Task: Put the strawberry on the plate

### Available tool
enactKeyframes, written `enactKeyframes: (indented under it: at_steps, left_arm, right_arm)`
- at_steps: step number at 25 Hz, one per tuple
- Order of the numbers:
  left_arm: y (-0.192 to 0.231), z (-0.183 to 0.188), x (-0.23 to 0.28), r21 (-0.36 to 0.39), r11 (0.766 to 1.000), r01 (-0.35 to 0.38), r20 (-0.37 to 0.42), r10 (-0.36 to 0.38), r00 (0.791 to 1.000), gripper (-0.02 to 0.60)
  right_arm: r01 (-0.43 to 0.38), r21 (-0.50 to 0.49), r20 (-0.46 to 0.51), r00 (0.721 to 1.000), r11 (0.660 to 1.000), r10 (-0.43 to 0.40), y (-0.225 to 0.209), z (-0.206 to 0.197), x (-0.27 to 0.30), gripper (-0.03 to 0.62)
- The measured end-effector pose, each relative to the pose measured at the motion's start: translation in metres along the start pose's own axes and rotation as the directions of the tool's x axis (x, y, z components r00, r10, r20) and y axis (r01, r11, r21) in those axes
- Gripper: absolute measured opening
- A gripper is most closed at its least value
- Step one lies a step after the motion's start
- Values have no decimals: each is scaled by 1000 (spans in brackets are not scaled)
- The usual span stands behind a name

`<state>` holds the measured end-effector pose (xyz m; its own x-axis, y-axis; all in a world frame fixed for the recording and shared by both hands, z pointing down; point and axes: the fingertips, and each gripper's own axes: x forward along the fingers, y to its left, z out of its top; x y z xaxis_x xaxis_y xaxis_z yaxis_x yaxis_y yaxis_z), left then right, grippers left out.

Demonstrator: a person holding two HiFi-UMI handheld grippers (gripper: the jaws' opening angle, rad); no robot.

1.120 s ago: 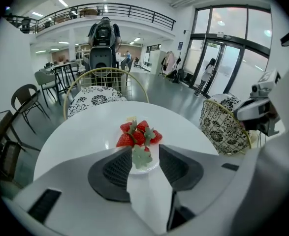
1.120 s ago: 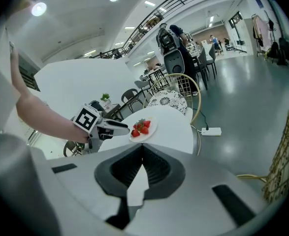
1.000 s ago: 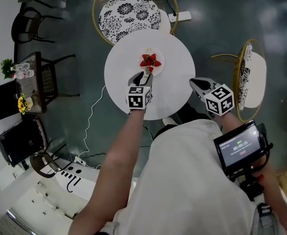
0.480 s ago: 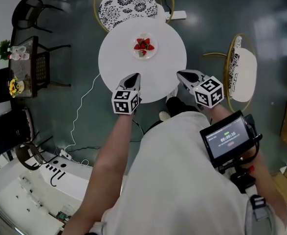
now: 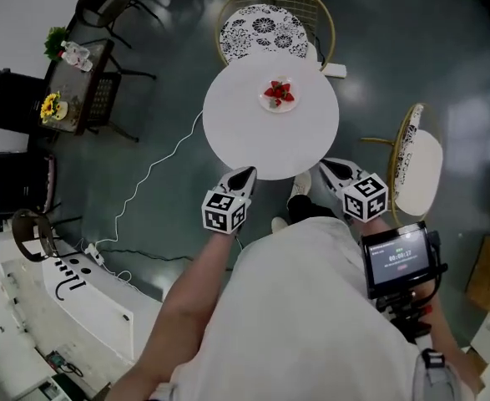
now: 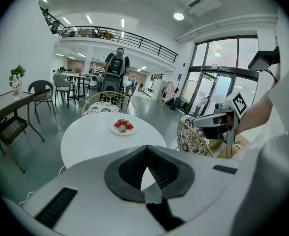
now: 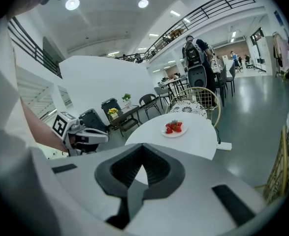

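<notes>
In the head view, the strawberries (image 5: 279, 93) lie on the plate (image 5: 269, 105), on the far part of the round white bench (image 5: 253, 136). My left hand-held gripper (image 5: 246, 173) and right hand-held gripper (image 5: 327, 164) are at its near edge, well apart from the plate. In the left gripper view, the jaws are clenched together on nothing. In the right gripper view, the jaws are also clenched and empty.

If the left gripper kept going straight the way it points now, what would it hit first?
Most likely the round white table: the left gripper, jaws shut and empty, aims at its near top, short of the plate of strawberries. Depth is unclear.
</notes>
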<state>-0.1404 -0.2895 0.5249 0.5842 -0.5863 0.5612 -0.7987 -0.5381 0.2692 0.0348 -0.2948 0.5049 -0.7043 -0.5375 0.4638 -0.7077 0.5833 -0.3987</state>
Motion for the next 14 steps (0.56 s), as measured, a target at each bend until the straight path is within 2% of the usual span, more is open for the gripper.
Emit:
enactKeyframes:
  at_steps: [7,14]
  left_arm:
    - [-25,-35,-61,-38,999,16,50,-14,999,6]
    - [-10,-29,-76,-8,1000,-19,62,19,998,6]
  right_arm:
    - [17,-11,21,1000,1000,-17,50,-24,-29,5]
    - [-24,-25,24,999,999,24,69,-19,-8,5]
